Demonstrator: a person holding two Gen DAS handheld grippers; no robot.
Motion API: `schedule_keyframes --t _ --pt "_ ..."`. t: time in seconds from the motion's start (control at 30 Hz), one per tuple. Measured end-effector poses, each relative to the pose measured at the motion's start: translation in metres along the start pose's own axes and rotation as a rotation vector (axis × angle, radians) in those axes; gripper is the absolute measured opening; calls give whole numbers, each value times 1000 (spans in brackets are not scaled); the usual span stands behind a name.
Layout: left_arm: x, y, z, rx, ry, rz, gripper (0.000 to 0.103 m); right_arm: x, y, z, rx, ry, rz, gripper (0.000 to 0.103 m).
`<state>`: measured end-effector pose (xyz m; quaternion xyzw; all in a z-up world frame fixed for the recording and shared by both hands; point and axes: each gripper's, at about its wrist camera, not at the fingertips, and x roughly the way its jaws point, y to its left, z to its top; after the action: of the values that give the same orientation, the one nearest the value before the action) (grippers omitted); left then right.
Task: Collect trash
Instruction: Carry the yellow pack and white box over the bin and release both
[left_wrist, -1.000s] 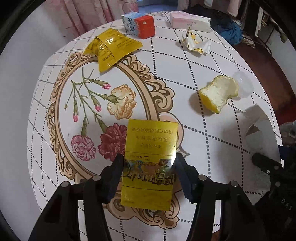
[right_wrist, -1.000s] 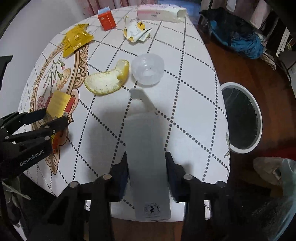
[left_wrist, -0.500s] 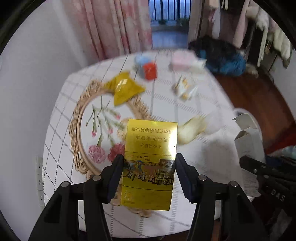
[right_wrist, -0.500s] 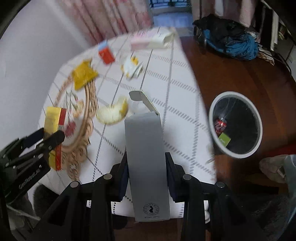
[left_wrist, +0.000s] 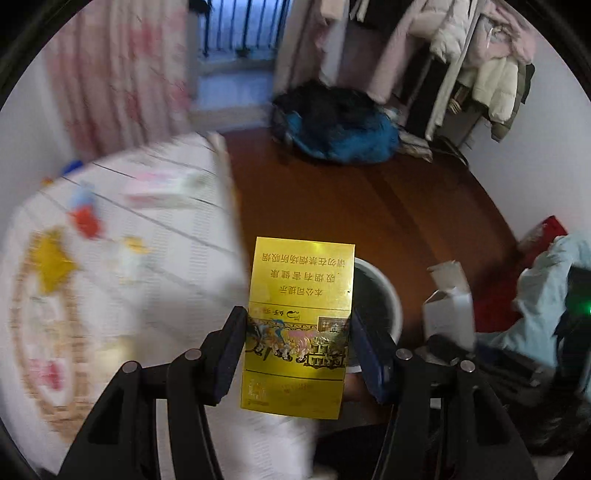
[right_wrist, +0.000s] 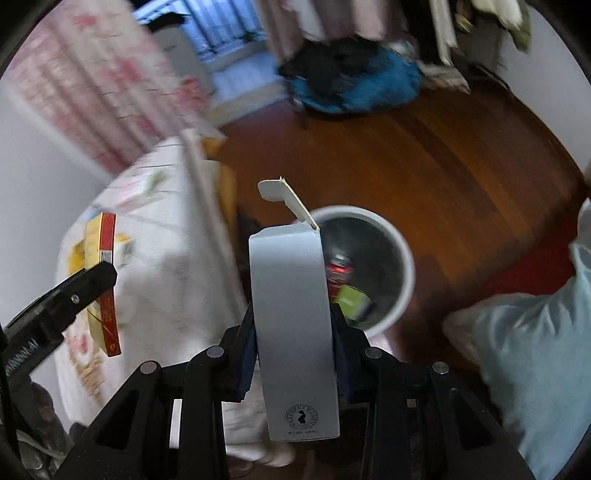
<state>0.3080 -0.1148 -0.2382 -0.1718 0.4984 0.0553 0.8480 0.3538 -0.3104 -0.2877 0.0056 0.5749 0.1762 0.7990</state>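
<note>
Since a second ago, both tongs have swung away from the table and now face the floor, where a white-rimmed waste bin (right_wrist: 400, 258) has come into view ahead of them.

The left tongs (left_wrist: 298, 334) are clamped on a flat yellow cigarette pack (left_wrist: 301, 295), gripped by its two long edges, with most of the pack sticking out beyond the tips. In this view the bin (left_wrist: 391, 299) sits just behind and slightly right of the pack, partly hidden by it.

The right tongs (right_wrist: 293, 332) are clamped on a tall grey carton (right_wrist: 290, 295) with its top flap open. The bin mouth lies just beyond and right of the carton's far end; a red can and something green already lie inside. The left tongs (right_wrist: 88, 280) show at the left edge with the pack, over the blurred table (right_wrist: 166, 258).

To finish well, each piece probably needs carrying until its free end is above the bin's opening, not its rim, before the jaws let go. The left pack looks farther from the opening, so it likely has more travel to make. Both cartons are light and flat and could glance off the rim.
</note>
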Motion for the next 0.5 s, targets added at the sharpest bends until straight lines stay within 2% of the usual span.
schedule_keyframes --t 0.07,0.2,0.33,0.4,0.47,0.5 --pt "36 -16 12 -13 58 -41 53 21 -27 10 34 35 -3 37" --pt "96 -34 28 -21 156 -73 53 73 -70 28 102 113 11 37" --pt "147 -39 37 -42 253 -102 54 117 -97 41 141 162 17 37" --pt "161 -43 37 -42 293 -105 54 136 -107 47 158 175 16 37" --pt "170 -46 37 -26 307 -73 55 157 -118 51 184 193 23 38" --pt "173 -46 36 -24 306 -65 63 165 -121 52 198 205 31 38"
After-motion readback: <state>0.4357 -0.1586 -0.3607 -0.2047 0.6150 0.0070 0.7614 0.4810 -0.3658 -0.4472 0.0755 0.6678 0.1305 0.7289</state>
